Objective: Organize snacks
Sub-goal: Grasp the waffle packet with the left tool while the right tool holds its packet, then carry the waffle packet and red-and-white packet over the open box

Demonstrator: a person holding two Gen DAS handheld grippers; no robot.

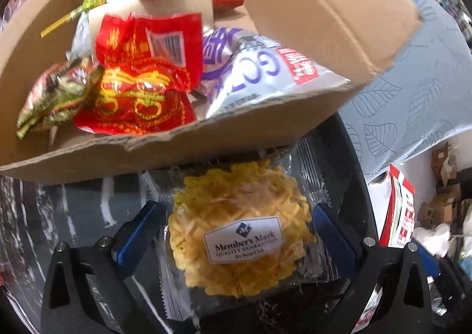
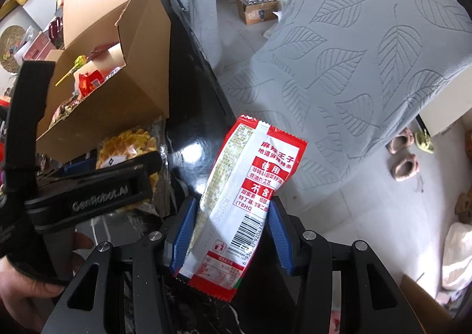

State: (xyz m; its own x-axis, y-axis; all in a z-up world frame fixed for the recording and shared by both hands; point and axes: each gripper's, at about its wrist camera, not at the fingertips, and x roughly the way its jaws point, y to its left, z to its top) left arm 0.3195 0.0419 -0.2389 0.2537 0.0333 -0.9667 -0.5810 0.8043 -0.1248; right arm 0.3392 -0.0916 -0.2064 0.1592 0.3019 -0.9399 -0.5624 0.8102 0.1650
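Crinkled clear plastic wraps a round, golden, lattice-textured crispy snack cake (image 1: pixel 240 233) with a white diamond label; it lies flat on the glossy black marbled surface (image 1: pixel 73 204), just in front of the open brown corrugated cardboard box (image 1: pixel 295 24). The left gripper (image 1: pixel 239 233) points down over it, its ribbed blue fingers (image 1: pixel 138 233) spread wide on either side of the packet and not pressing it (a sliver of dark surface shows beside each pad). Inside the box lie a shiny red foil packet with gold characters (image 1: pixel 141 80), a white-and-purple pillow bag (image 1: pixel 253 71), a green-wrapped lollipop on a yellow stick (image 1: pixel 88 3) and a mottled green-brown wrapper (image 1: pixel 50 95). The box's front edge is torn and ragged.

The right gripper (image 2: pixel 231 233) pinches a flat red-and-white sachet with a barcode (image 2: pixel 250 186) between its blue fingers (image 2: pixel 185 233), holding it upright above the surface's edge. Pale grey fabric embossed with leaves (image 2: pixel 368 39) lies beyond.
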